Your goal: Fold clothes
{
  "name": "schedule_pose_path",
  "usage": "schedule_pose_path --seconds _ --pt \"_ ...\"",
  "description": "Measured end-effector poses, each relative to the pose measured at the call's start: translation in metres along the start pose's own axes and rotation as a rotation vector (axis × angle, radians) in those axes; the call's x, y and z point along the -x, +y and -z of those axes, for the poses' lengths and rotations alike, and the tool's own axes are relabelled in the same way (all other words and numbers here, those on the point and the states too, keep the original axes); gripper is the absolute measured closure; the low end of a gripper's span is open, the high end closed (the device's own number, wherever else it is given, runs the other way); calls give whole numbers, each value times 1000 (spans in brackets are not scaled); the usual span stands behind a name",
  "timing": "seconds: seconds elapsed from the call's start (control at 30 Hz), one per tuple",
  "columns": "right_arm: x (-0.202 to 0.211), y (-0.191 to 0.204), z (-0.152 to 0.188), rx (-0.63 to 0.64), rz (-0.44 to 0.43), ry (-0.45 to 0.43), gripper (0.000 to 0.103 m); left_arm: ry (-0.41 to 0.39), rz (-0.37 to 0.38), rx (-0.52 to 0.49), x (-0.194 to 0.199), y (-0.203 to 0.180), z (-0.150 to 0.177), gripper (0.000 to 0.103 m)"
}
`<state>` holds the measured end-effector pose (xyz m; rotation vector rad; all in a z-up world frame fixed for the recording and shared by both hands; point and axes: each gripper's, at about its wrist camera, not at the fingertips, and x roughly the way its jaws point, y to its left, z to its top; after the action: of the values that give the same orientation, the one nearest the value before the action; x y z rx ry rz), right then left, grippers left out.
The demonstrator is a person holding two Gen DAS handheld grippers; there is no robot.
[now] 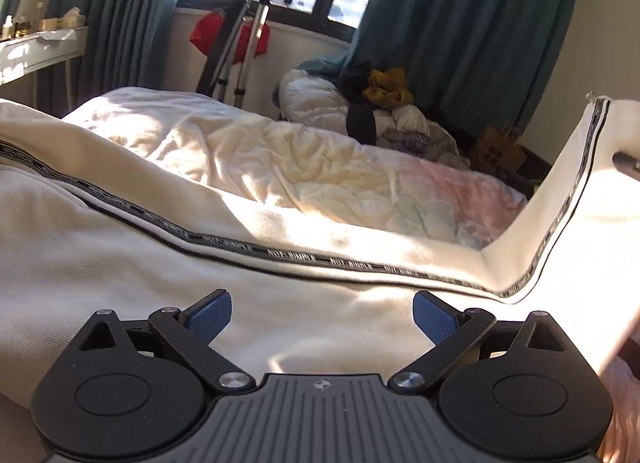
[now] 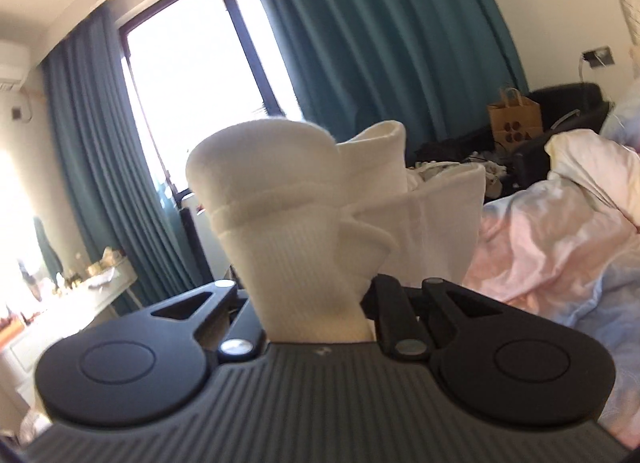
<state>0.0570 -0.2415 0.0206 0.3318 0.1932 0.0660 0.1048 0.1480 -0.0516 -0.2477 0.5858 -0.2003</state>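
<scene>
Two hand-held grippers: right hand-held gripper (image 2: 320,295) clamped on cream knit garment with black lettered side tape (image 1: 280,255), lifted off the bed (image 1: 320,167); left hand-held gripper (image 1: 322,317) spread apart above it (holding nothing). Pin cloth, then fold taut, tape aligned.

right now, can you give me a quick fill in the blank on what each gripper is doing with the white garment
1. The left gripper hovers over the white garment with its jaws ____.
2. The right gripper is shut on a bunched ____ of the same garment.
3. The curtains beside the window are ____ in colour.
4. A brown paper ____ stands by the far wall.

Missing words: open; cuff; teal; bag
</scene>
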Motion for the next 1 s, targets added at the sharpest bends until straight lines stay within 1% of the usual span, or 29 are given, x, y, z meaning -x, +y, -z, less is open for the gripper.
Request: schedule_pose_path --seconds 0.1,0.2,0.27,0.3,0.33,0.47,0.53,0.6,0.63,0.67,0.73,0.8,0.87,0.93,1.0 --pt "-6 52 46 155 -57 74 91 -69 26 127 15 27 -14 4" --pt "-18 90 109 297 -106 202 91 -113 33 236 24 50 -21 4" --pt "-28 106 151 396 -117 308 91 -118 38 265 25 56 -22 4" --pt "-32 111 170 443 -109 353 91 -120 43 273 25 57 -22 4" --pt "-34 113 181 476 -101 368 90 -121 49 273 25 57 -22 4" --pt "-32 119 176 473 -127 401 89 -111 85 239 20 51 -23 4" --pt "-31 120 169 480 -155 441 87 -100 110 219 16 47 -22 4" --pt "-26 123 162 515 -202 482 79 -86 132 205 12 42 -19 4" --pt "-23 123 158 533 -231 498 71 -79 143 200 10 40 -17 4" --pt "-17 125 156 552 -267 510 60 -72 154 198 10 38 -14 4" --pt "-6 125 151 578 -337 526 47 -64 171 198 8 36 -12 4" --pt "12 122 143 560 -406 524 46 -63 185 211 7 36 -10 4" --pt "24 115 134 487 -448 510 44 -63 199 227 6 36 -8 4" --pt "33 108 123 393 -487 501 44 -61 208 244 5 37 -7 4" --pt "41 97 108 249 -588 486 44 -58 212 258 3 37 -8 4"
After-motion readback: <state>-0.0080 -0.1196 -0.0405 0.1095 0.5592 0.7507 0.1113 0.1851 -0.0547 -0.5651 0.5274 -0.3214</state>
